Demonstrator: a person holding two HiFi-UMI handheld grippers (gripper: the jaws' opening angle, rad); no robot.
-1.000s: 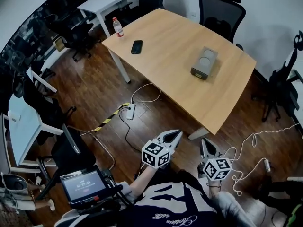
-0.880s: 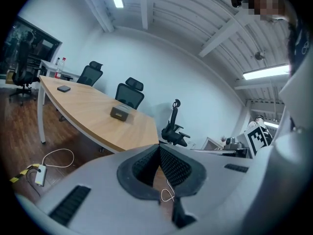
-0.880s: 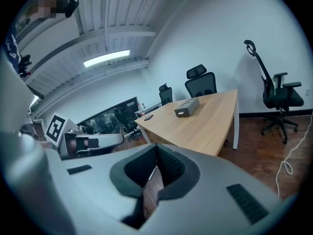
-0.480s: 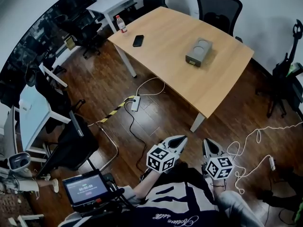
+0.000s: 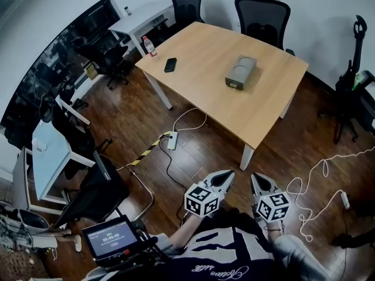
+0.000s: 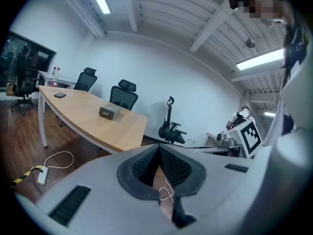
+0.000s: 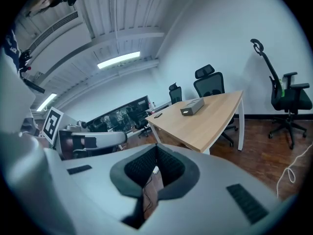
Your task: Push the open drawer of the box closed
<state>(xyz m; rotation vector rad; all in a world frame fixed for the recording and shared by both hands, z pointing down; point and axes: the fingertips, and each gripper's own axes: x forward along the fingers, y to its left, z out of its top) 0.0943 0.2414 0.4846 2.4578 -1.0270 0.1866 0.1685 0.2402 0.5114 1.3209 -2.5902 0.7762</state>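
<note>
A small grey box [image 5: 240, 72] lies on the wooden table [image 5: 199, 81], far from me; its drawer end faces the table's near edge. The box also shows in the left gripper view [image 6: 110, 111] and in the right gripper view [image 7: 191, 107]. My left gripper [image 5: 228, 172] and right gripper [image 5: 256, 176] hang side by side close to my body, above the floor and well short of the table. Both are shut with nothing between the jaws, as the left gripper [image 6: 159, 148] and the right gripper [image 7: 156, 148] show in their own views.
A black phone [image 5: 170, 64] and a bottle [image 5: 150, 45] rest on the table's far left part. Office chairs [image 5: 262, 10] stand behind it. A power strip with cables [image 5: 173, 140] and a white cord [image 5: 316, 180] lie on the wooden floor. A small screen [image 5: 111, 237] sits at my lower left.
The head view has shifted: the table and box now sit higher and farther off in the picture. Both grippers stay shut near my body, a little lower in the frame.
</note>
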